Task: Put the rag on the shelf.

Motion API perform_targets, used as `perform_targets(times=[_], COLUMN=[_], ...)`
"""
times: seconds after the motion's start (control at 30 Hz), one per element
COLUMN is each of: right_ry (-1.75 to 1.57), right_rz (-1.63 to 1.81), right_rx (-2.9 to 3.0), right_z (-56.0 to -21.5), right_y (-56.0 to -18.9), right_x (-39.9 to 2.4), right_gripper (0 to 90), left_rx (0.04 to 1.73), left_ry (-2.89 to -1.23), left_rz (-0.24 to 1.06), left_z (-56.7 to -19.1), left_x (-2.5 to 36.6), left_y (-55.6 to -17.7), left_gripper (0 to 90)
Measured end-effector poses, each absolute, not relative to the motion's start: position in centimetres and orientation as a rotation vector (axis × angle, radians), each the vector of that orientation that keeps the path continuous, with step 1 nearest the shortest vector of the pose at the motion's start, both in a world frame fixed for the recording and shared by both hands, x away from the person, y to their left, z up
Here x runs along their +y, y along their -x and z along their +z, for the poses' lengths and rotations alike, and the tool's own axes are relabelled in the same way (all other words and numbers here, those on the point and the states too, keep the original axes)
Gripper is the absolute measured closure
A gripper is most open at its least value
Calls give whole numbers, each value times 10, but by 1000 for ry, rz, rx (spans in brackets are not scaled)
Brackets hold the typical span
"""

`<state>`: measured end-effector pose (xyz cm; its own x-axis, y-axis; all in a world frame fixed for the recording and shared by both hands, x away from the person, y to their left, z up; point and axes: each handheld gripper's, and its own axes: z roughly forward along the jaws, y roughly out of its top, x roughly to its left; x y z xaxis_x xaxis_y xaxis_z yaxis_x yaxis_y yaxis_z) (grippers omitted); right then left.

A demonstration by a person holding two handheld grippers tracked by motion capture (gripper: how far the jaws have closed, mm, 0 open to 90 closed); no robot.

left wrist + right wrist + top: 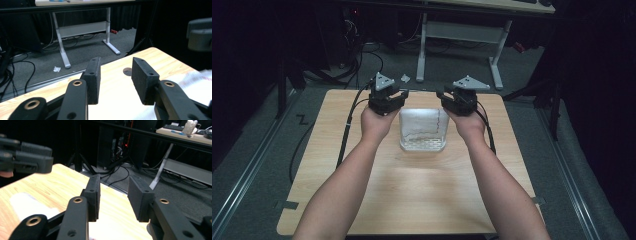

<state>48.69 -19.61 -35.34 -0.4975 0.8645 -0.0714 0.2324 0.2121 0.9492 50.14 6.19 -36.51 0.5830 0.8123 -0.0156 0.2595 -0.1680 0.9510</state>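
Note:
A pale, see-through square bag [423, 129] with a thin red line on it lies in the middle of the wooden table [412, 195]. My left gripper [393, 95] hovers just beyond the bag's far left corner, and my right gripper [449, 95] just beyond its far right corner. Both point toward the table's far edge. In the left gripper view the left gripper [116, 62] is open with bare tabletop between its jaws, and the bag [197, 80] lies at the right. In the right gripper view the right gripper [114, 180] is open and holds nothing, with the bag [27, 205] at lower left.
Beyond the table's far edge are grey carpet, a white desk frame [459, 32], cables [357, 60] and a scrap of white paper [405, 77]. A cable trails from each gripper over the table. Metal rails run along both sides of the floor.

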Motion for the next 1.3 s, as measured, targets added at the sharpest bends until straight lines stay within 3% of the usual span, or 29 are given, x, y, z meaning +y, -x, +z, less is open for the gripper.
perform_targets(times=[0.37,0.63,1.03,1.17,1.3], right_ry=[-955,-930,-1158,-1260,-1221], right_rz=[1334,1291,1164,1207,1159], right_rx=[1875,1943,2112,2022,2052], right_z=[-365,-393,-491,-517,-519], right_y=[-439,-392,-331,-302,-298], right_x=[-201,-214,-247,-260,-261], right_gripper=[595,574,514,497,486], left_rx=[845,839,942,1047,1036], left_ry=[-1701,-1741,-1886,-1858,-1869], left_rz=[605,529,347,340,352], left_z=[-373,-416,-508,-524,-525], left_x=[84,107,144,166,166], left_y=[-450,-395,-334,-317,-315], left_gripper=[557,551,528,534,518])
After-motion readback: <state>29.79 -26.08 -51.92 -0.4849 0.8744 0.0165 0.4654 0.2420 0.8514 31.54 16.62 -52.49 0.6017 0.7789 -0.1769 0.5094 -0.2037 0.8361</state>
